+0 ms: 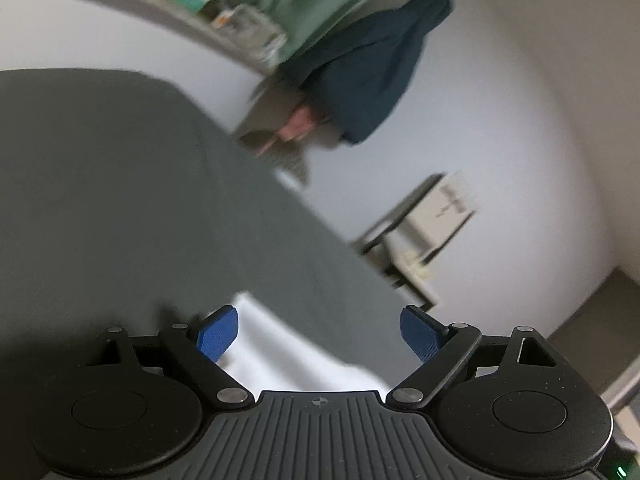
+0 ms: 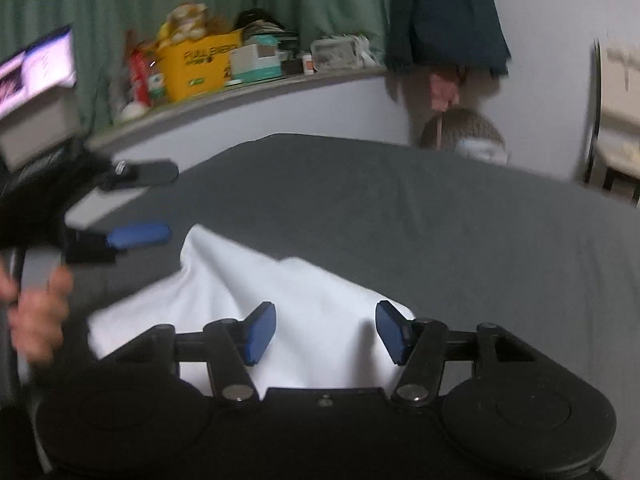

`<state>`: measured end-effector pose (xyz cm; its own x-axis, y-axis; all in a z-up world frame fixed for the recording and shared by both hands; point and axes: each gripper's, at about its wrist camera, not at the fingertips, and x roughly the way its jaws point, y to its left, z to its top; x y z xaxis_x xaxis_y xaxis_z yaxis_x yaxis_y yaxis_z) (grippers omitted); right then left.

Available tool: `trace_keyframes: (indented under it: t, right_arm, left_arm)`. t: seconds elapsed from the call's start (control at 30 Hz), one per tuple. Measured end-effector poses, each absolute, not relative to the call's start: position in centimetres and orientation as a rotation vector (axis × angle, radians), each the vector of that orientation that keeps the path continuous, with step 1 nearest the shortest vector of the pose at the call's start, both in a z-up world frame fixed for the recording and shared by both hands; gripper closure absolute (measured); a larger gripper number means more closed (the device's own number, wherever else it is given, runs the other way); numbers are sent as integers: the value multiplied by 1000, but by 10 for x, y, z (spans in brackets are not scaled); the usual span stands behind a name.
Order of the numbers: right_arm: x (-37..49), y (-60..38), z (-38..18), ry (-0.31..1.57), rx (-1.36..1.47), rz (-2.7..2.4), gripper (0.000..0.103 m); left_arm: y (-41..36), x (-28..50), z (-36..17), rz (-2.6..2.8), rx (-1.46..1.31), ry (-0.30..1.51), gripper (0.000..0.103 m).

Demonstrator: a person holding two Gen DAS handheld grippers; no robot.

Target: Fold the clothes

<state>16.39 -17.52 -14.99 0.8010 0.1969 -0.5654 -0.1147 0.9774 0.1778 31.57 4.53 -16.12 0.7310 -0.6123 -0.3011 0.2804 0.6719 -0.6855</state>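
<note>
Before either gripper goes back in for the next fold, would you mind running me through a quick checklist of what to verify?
1. Left gripper open and empty: ok, nothing between its blue pads.
2. Right gripper released: ok, its pads stand apart over the white garment without pressing it.
3. Garment lying flat: not ok, it is bunched with a raised peak.
4. Garment fully on the grey bed sheet: cannot tell, its near edge is hidden behind the right gripper.
5. Room on the sheet beyond the garment: ok, bare grey fabric.
6. A clear edge or corner to grasp: cannot tell, the views are blurred.
</note>
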Motion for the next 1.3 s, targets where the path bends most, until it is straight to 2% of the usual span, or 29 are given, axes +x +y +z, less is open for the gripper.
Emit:
trace_keyframes:
  t: [0.13,0.33,0.53,0.7,0.87,0.97,1.07,1.2,1.3]
  right_arm:
    - [193,-175,-164,665,236,123,51]
    - [207,-154,-180,669,61,105,49]
    - [206,-157,-173,672,51,136,48]
    - [175,-156,-147,609,-15,201,34]
    - [101,-100,-140,550,-376,411,30]
    - [77,-56,-156,536,-616,437,31]
    - [72,-28,-169,533,-740,456,31]
    - [79,-31,-168,575,-699,410,30]
    - [83,-71,-151,613,-460,355,30]
  left_arm:
    - [9,325,-168,-596,-608,579,15]
    - [6,323,-190,-503,-402,713,15]
    - [19,312,-179,-467,-286,714,15]
    - [53,304,-162,-416,-462,742,15]
    - [108,286,-148,-304,-753,707,14]
    - [124,295,-156,-258,-920,840,14]
    - [131,290,-161,-280,-908,994,14]
    - [142,277,-166,-297,-835,1106,14]
    - [160,272,-182,-278,-866,1198,14]
